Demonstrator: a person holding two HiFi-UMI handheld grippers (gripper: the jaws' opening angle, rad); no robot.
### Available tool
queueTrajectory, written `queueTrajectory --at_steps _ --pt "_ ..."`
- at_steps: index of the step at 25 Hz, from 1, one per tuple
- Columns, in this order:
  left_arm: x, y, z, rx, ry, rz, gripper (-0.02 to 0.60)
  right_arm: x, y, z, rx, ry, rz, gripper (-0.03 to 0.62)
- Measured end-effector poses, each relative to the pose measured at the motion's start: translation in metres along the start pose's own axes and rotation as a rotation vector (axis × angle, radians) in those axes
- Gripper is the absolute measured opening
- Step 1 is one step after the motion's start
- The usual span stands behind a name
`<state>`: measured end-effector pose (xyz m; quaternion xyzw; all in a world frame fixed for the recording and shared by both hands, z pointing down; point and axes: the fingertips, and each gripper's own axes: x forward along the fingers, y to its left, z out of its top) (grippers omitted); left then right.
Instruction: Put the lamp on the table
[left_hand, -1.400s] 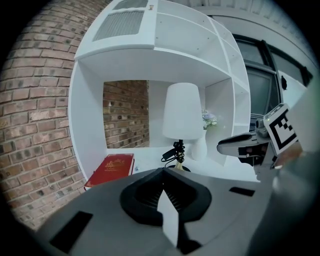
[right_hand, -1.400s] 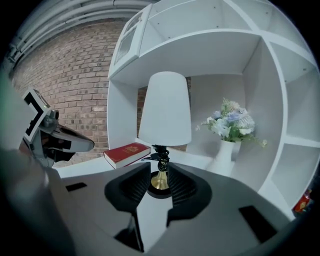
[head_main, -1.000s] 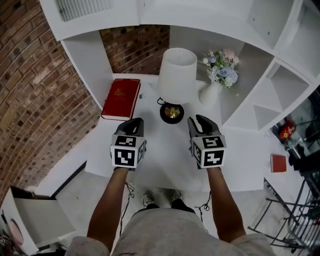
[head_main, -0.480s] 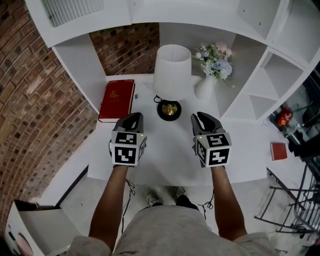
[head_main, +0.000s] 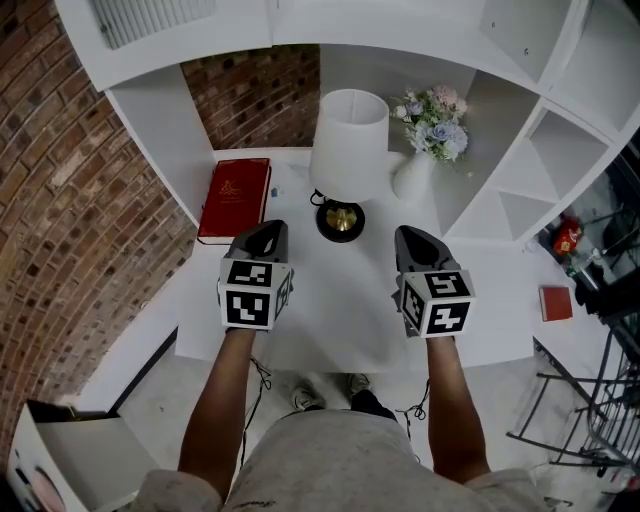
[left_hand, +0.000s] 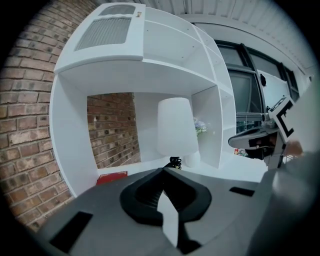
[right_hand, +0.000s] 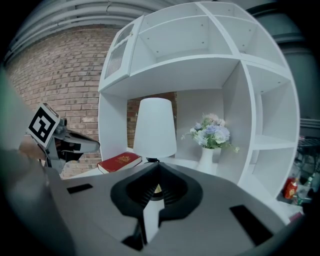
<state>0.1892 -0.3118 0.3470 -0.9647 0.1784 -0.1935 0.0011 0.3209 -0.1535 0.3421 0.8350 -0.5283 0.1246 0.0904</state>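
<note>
Your right gripper (head_main: 413, 237) jaws just closed on nothing; left gripper (head_main: 267, 233) together too. One lamp (head_main: 348, 148): white shade, black base, maybe brass-centred, by table (head_main: 330, 300) back edge. One book (head_main: 236, 198).

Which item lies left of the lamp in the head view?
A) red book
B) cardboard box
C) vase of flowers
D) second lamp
A: the red book lies flat on the white surface to the left of the lamp, while the vase of flowers stands on the lamp's right.
</note>
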Motion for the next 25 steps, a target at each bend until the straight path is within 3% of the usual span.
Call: queueTrajectory --at_steps 25 --pt "0.0002 0.0011 0.0017 -0.029 -0.017 0.01 -0.005 0.001 -0.0064 0.0019 0.0 -0.009 0.012 0.003"
